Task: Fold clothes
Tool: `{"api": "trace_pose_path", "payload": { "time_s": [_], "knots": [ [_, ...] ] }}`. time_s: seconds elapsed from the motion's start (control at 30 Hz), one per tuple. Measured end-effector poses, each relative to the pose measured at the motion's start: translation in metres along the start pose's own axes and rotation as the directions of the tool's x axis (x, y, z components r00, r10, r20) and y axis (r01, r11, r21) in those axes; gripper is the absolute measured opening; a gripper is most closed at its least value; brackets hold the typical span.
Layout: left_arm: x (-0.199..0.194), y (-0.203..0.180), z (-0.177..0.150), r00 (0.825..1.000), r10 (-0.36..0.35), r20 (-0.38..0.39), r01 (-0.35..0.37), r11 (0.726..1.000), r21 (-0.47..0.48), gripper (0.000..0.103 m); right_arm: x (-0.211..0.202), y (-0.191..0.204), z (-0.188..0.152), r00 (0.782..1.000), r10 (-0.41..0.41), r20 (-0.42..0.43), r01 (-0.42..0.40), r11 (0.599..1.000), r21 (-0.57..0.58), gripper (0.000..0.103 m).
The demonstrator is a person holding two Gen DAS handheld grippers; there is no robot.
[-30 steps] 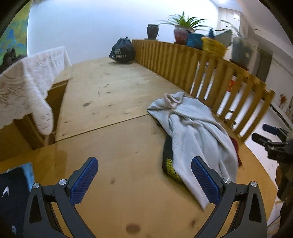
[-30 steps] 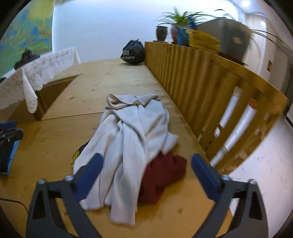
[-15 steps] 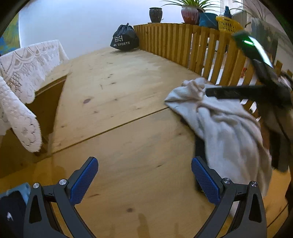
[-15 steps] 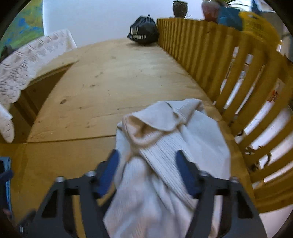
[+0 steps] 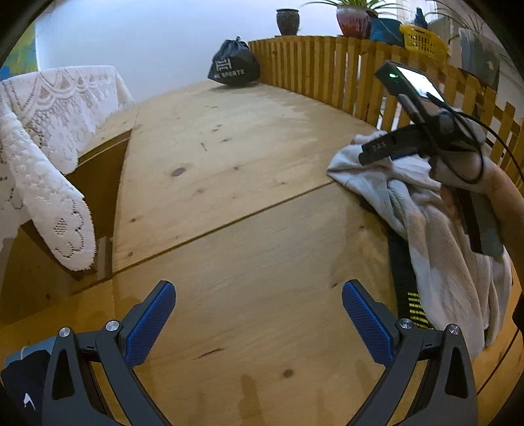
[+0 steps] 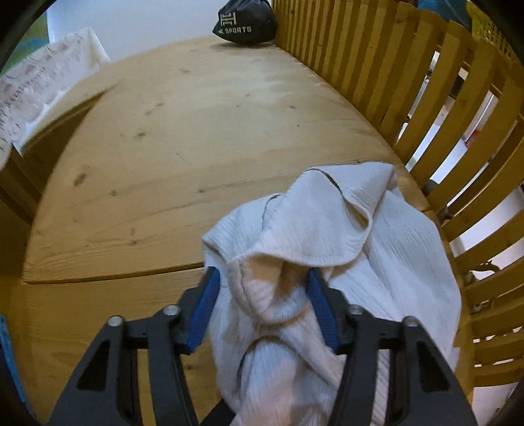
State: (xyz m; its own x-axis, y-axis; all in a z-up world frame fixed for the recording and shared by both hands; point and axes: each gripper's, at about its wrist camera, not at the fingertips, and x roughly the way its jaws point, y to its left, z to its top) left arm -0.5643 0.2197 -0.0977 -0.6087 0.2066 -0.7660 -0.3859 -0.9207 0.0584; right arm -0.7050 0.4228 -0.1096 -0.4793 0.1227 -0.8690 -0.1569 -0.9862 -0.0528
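Left gripper (image 5: 258,314) was spread wide over bare wood, nothing between the blue pads, well apart from the clothes. Right gripper (image 6: 263,306) was down on the pile with its jaws closing, a bunched fold of the white garment (image 6: 330,236) between the pads and bulging past them on both sides.

The white garment lay crumpled at the right side of the wooden table (image 5: 229,170), close to the slatted railing (image 5: 314,68). It sat on top of other pieces: a black item with yellow print (image 5: 411,304) showed under its near edge.

Handling, as I judged it: ribbed knit, soft and light, no stiffness, so it would drape and stretch instead of holding shape. Not slippery, not fragile. The risk was that a pinch in the middle of a wad lifts a tangled lump and may drag the garment underneath along. Better holds would be a hem, collar or shoulder seam; the rolled edge near the top of the heap looked like one, though I couldn't tell which part of the garment it was.

Surface: pale knotty boards with a seam across, mostly free left of the pile, enough room to spread it flat. A lace cloth (image 5: 42,157) hung at far left, a black sports bag (image 5: 233,67) sat at the far end, and plant pots (image 5: 352,16) and a yellow basket (image 5: 422,39) stood on the railing top.
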Motion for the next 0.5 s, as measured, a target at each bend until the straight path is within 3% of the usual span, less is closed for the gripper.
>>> {"api": "trace_pose_path", "payload": {
  "time_s": [0.07,0.2,0.37,0.5],
  "knots": [
    [0.000,-0.003,-0.002,1.000,0.016,0.000,-0.016,1.000,0.016,0.102,0.000,-0.006,0.001,1.000,0.021,0.019,-0.022,1.000,0.013,0.010],
    [-0.007,-0.005,-0.002,1.000,0.027,0.008,-0.027,0.999,0.037,0.102,-0.023,-0.027,0.005,0.992,0.065,0.110,-0.072,0.996,0.058,0.008],
    [-0.020,-0.003,0.000,0.999,0.039,0.027,-0.040,0.999,0.034,0.102,-0.112,-0.060,0.011,0.962,0.134,0.239,-0.155,0.985,0.071,0.008],
    [-0.040,-0.002,0.000,0.999,0.036,0.040,-0.037,0.999,0.023,0.102,-0.191,-0.074,-0.002,0.936,0.177,0.303,-0.195,0.980,0.029,0.008]
  ]
}}
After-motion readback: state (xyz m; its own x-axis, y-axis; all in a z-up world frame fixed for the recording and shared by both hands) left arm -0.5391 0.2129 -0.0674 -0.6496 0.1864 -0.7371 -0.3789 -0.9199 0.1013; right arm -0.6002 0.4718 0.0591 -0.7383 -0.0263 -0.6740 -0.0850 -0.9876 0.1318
